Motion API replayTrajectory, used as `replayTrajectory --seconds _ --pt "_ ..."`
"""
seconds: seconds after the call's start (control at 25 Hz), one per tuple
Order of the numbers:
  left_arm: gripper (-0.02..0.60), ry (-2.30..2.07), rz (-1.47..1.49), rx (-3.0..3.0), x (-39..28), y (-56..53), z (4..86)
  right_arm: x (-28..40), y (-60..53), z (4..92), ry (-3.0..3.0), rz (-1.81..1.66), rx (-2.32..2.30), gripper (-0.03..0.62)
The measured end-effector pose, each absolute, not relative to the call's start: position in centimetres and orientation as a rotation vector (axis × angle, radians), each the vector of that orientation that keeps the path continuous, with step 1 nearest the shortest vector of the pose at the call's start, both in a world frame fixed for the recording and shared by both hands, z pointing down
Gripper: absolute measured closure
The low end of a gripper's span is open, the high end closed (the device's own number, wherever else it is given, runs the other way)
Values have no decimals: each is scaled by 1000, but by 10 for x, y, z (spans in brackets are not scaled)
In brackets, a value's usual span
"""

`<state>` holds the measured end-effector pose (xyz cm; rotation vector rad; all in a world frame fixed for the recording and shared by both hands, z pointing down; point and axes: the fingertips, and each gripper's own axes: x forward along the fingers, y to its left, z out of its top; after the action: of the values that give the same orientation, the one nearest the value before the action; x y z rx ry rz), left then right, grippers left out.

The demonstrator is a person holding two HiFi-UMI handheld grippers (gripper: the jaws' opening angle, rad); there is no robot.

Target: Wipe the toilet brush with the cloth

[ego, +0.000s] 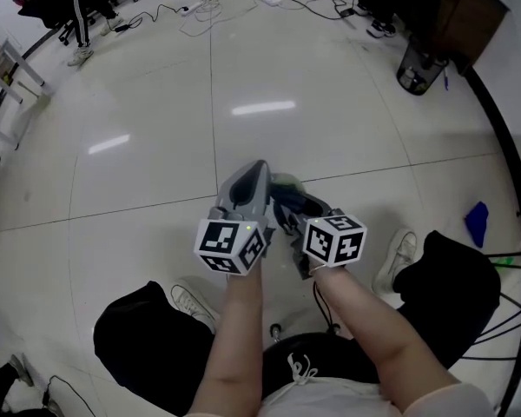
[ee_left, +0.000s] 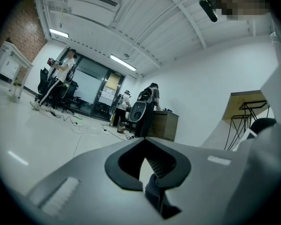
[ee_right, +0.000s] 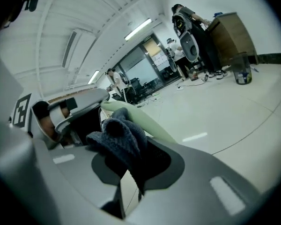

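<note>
The right hand-held gripper (ee_right: pixel 131 172) is pinching the cloth (ee_right: pixel 119 135); the left hand-held gripper (ee_left: pixel 145 158), closed empty, is likely leaving the toilet brush (ee_right: pixel 145 121) free to slip.

The cloth (ee_right: pixel 119 135) is dark blue-grey with a nubbly knit. Just behind the cloth, the brush (ee_right: pixel 147 122) is pale green. The left gripper (ee_left: pixel 147 168) and right gripper (ee_right: pixel 126 175) are matt grey with black inner pads, and each bears black-and-white square markers. Below the cloth, the floor (ego: pixel 156 102) is glossy off-white tile with thin dark seams. Right of the cloth lies a bright blue scrap (ego: pixel 477 221). Far beyond the cloth stands a black bin (ego: pixel 414 66). Nearer than the cloth, the trousers (ego: pixel 148 337) are black and the shoes (ego: pixel 398 254) are white.
</note>
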<state>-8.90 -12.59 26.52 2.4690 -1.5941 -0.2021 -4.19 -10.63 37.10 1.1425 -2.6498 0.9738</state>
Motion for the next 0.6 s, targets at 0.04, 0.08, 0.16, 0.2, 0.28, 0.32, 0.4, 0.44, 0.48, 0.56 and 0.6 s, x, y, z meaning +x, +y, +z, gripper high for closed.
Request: replayTrajectory --seconds 0.04,0.08,0.16,0.2,0.28,0.32,0.4,0.44,0.48,0.56,0.6 --pt "575 -1593 -203 2469 -88 -126 265 -39 -108 374 -2647 1004 1152 530" --pt "575 -1597 -197 2475 -88 -126 265 -38 -110 376 -2647 1022 1157 530" --pt "575 -1618 -168 2495 -87 -127 264 -36 -113 381 -2645 1030 1155 530" --pt "575 -1629 -150 2505 -87 -127 263 -35 -114 384 -2639 1034 1156 530" --pt "575 -1644 -115 2521 -86 -127 263 -29 -114 397 -2610 1079 1175 530" --pt "575 -1648 -100 2528 -85 -126 263 -24 -114 406 -2585 1122 1192 530" --pt "575 -1651 -76 2542 -84 -126 262 -15 -114 425 -2529 1222 1228 530" --pt "575 -1652 -69 2547 -83 -126 262 -11 -114 435 -2503 1270 1243 530" --pt "575 -1653 -68 2550 -82 -125 262 -8 -114 442 -2480 1309 1255 530" --pt "575 -1662 -76 2552 -82 -124 262 -4 -116 457 -2438 1361 1268 530" --pt "575 -1668 -79 2553 -82 -124 262 -4 -116 465 -2417 1379 1269 530"
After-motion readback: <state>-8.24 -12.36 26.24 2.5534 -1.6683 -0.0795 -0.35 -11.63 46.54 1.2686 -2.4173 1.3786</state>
